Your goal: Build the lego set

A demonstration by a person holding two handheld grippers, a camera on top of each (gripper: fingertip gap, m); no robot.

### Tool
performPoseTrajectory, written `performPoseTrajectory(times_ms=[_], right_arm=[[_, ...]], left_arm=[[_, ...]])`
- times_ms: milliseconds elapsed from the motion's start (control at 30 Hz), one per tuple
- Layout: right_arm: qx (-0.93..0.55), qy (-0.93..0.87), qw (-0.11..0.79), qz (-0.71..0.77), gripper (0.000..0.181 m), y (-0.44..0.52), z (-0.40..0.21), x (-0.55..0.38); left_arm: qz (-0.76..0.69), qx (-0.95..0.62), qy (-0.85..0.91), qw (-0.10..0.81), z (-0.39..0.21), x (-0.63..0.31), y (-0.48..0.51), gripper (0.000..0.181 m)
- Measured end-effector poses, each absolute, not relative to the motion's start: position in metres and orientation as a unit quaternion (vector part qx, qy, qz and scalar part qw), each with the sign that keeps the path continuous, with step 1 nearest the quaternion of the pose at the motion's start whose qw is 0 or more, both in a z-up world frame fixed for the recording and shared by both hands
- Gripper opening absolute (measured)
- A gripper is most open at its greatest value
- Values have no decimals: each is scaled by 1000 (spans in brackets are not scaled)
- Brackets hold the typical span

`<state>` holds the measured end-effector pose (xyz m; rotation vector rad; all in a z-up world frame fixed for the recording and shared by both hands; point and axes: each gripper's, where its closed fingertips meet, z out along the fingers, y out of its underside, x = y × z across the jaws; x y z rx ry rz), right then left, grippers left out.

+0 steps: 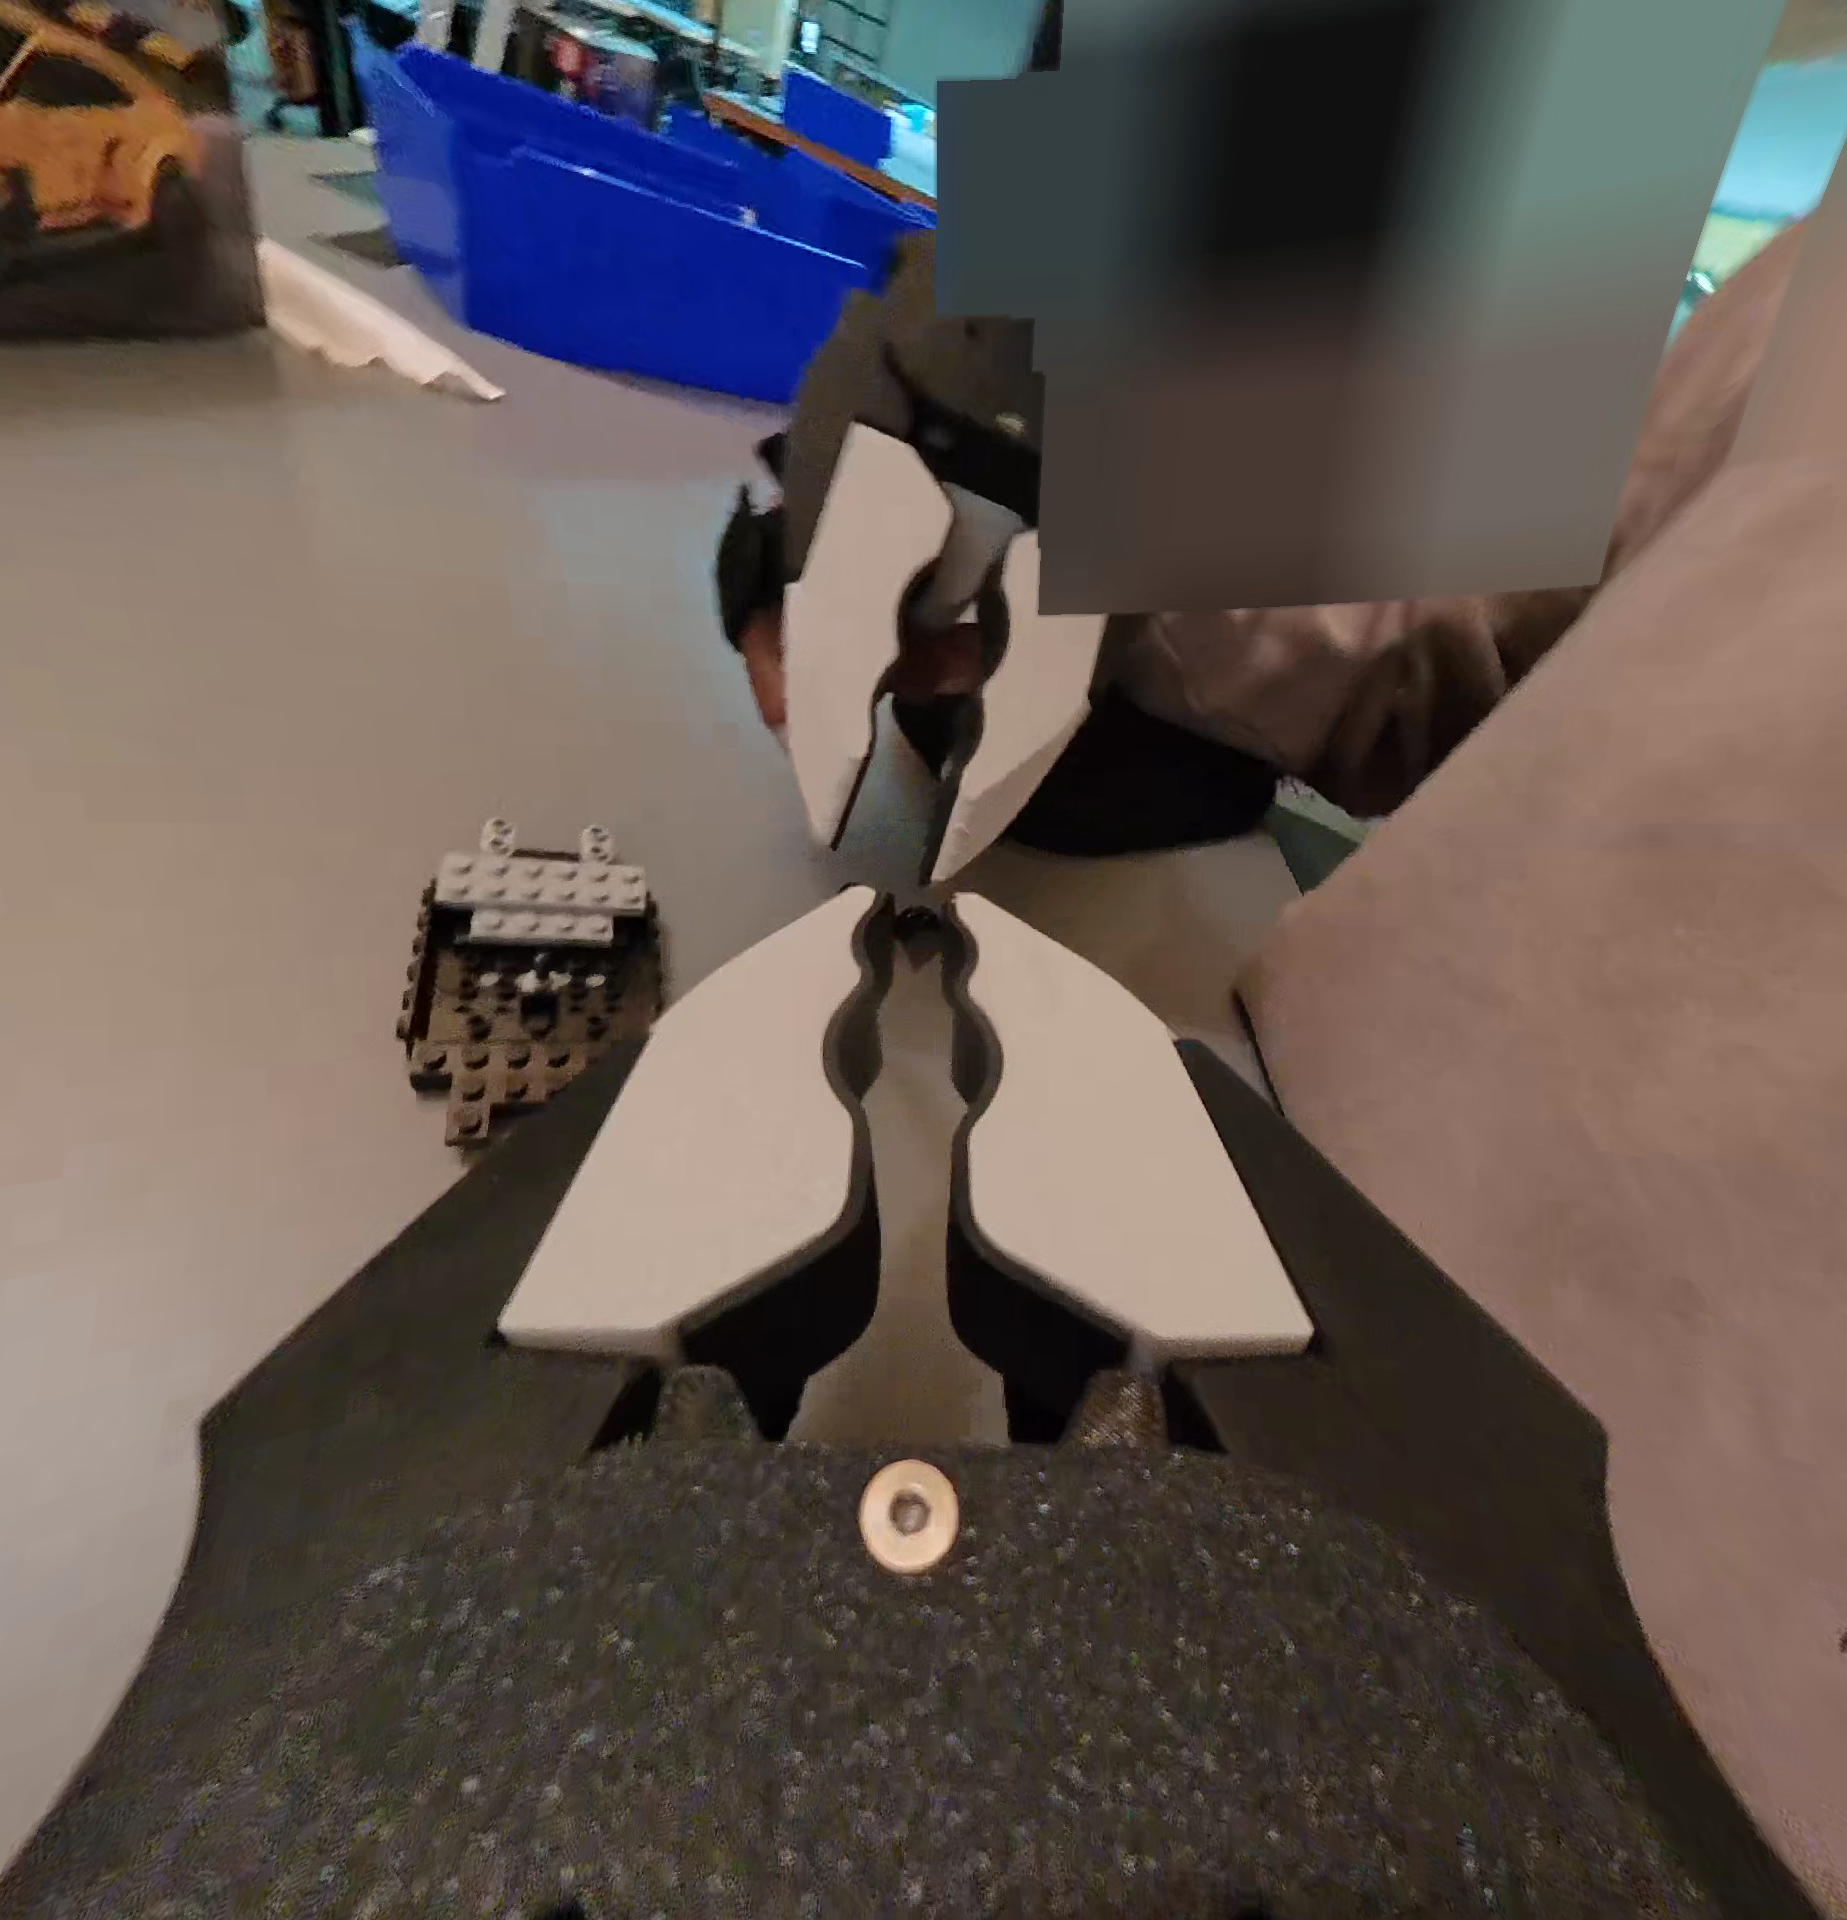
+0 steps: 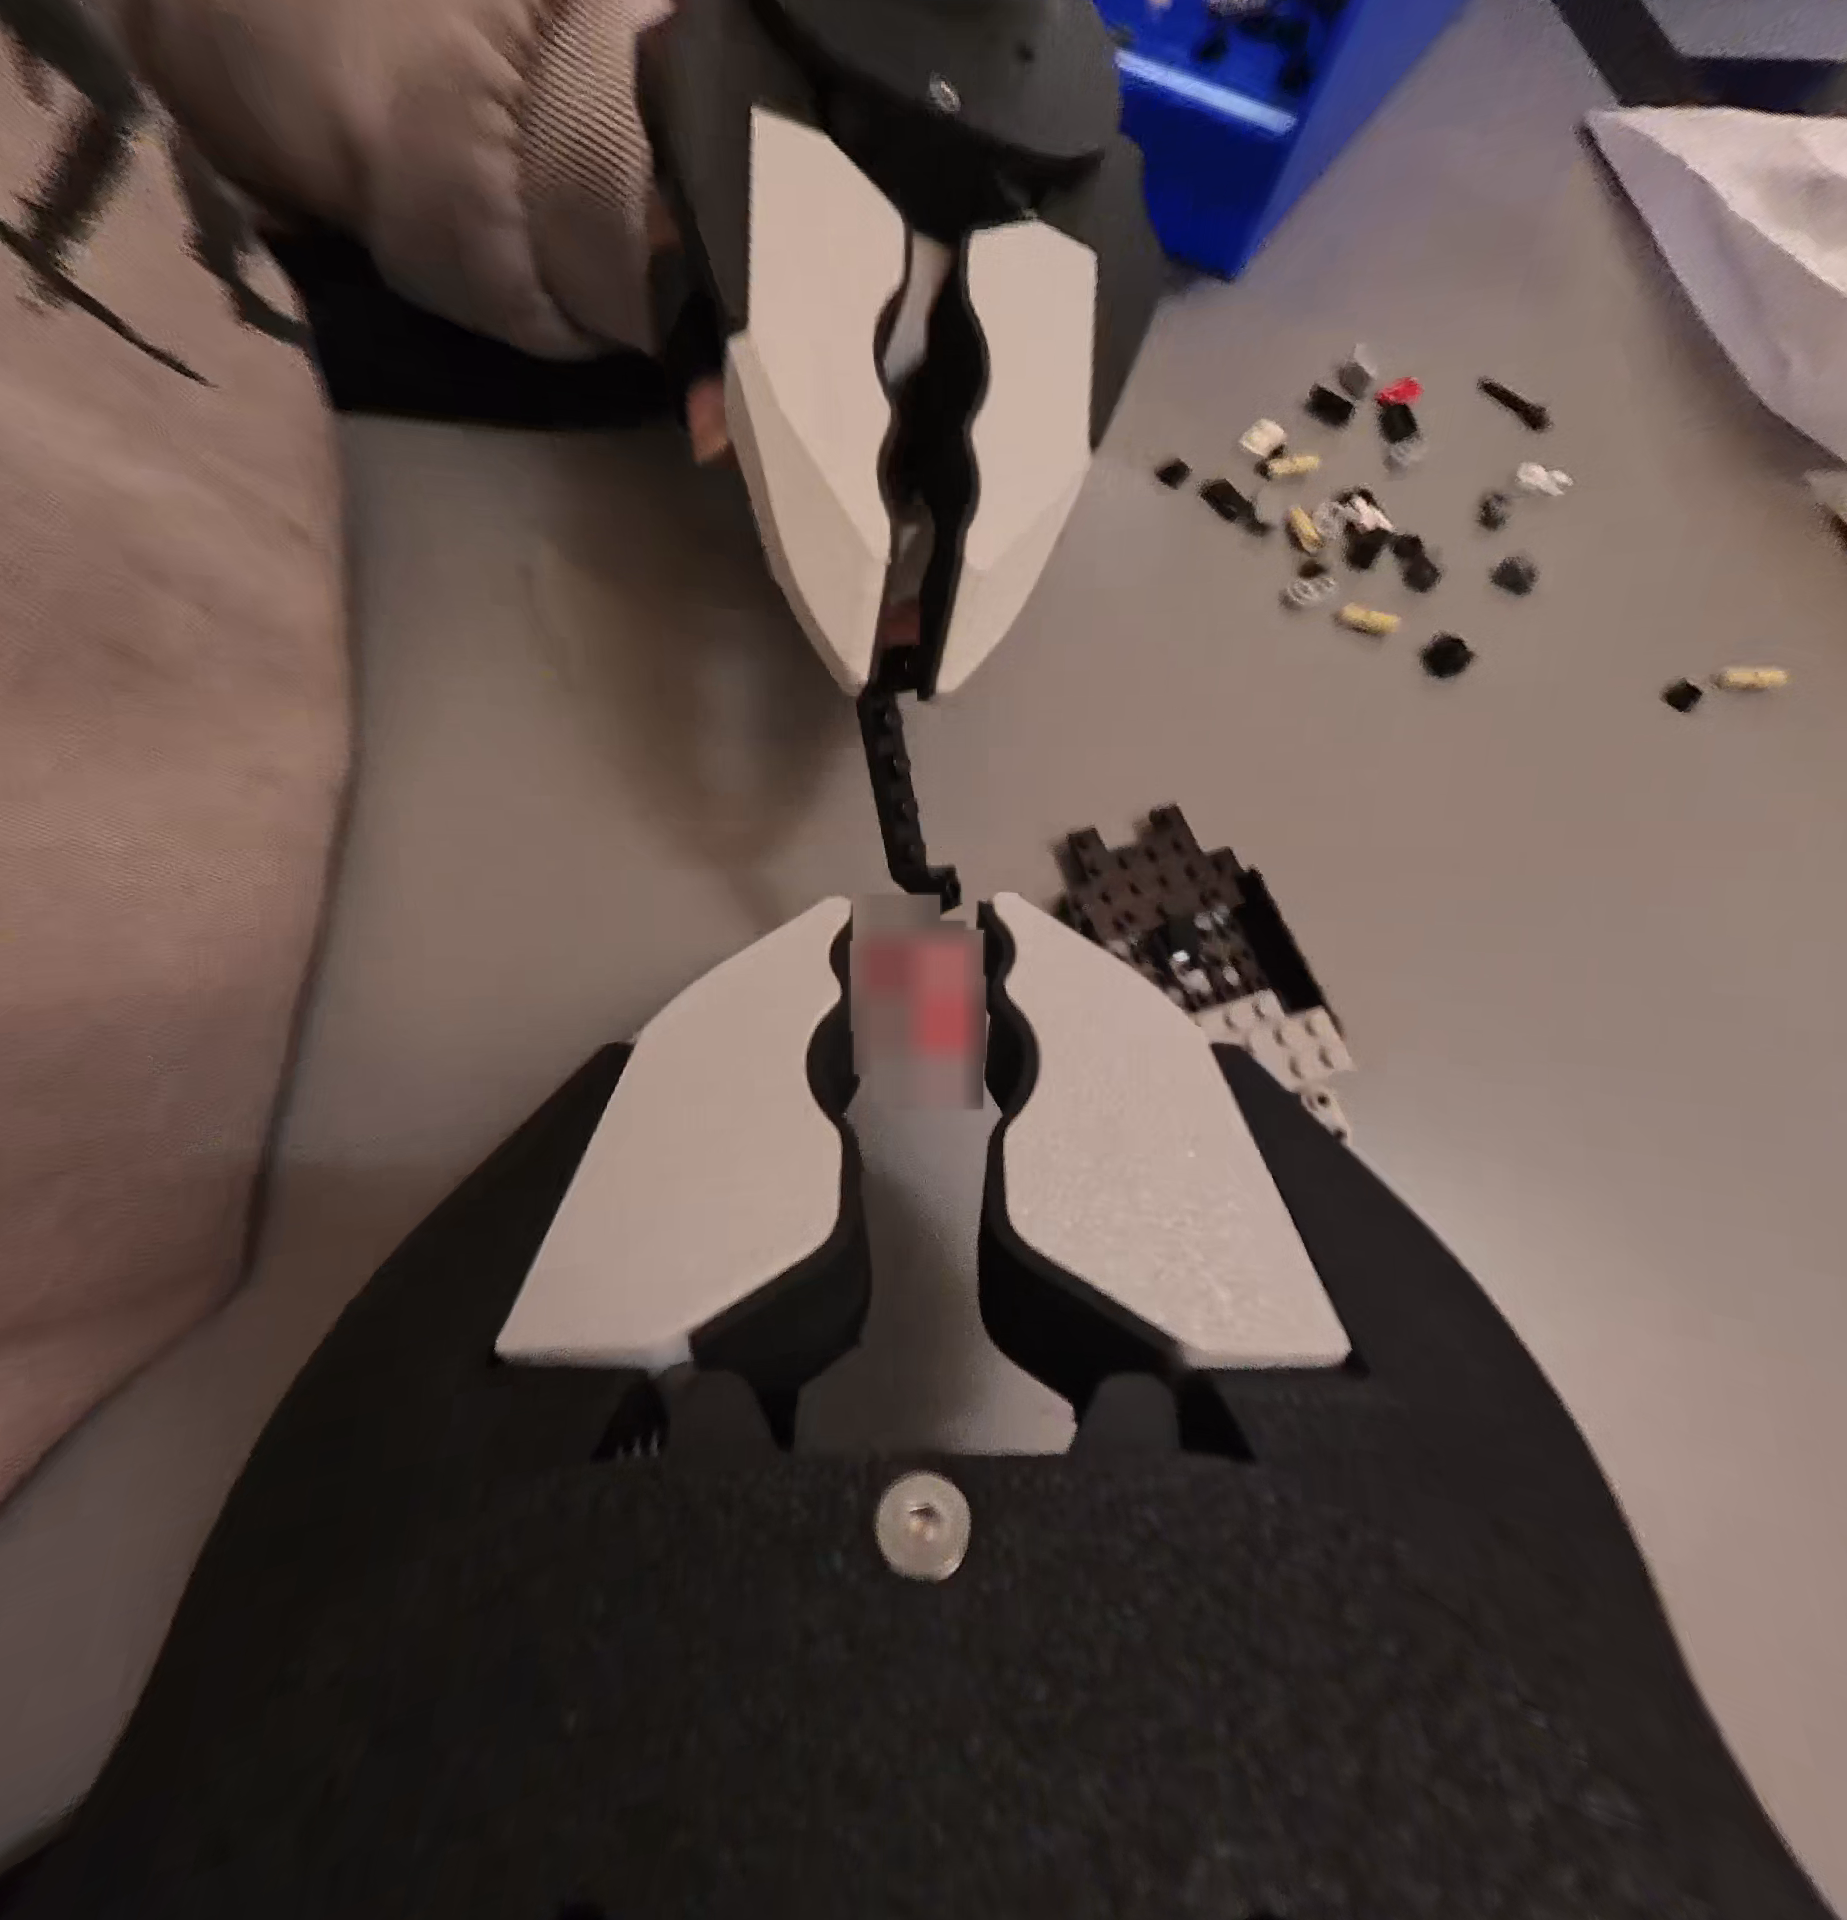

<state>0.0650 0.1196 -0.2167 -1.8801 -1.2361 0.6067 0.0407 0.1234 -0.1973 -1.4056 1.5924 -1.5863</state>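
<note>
Seemingly long, studded black strip [image 2: 898,790]

Half-built model [image 2: 1199,935] on the table [image 2: 1521,1039], loose pieces [image 2: 1366,520] beyond it, bin [image 2: 1241,156] farther back.

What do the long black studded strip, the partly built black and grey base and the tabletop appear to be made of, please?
The long black studded strip looks like hard moulded plastic, with a row of studs. The partly built black and grey base also looks plastic, studded with crisp edges. The grey tabletop looks smooth and matte, perhaps laminate.
</note>
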Motion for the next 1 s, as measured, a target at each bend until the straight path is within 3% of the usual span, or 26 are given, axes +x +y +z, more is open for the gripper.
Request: performPoseTrajectory(times_ms=[167,300,467,567,700,1000], right_arm=[[-712,-514,332,344,23,108,-214,47],[-692,-524,317,382,11,99,-211,39],[-688,-483,383,384,8,108,-195,40],[-679,-420,447,403,8,118,-174,45],[-668,-395,492,394,8,122,-161,41],[-654,-393,502,407,8,120,-150,35]], left_arm=[[-570,-439,645,258,-189,32,102,8],[-561,-421,656,278,-185,27,97,8],[-569,-427,621,329,-172,29,111,10],[-577,-435,592,356,-162,32,119,26],[-596,-438,563,369,-152,37,118,20],[-612,-433,541,381,-141,37,118,7]])
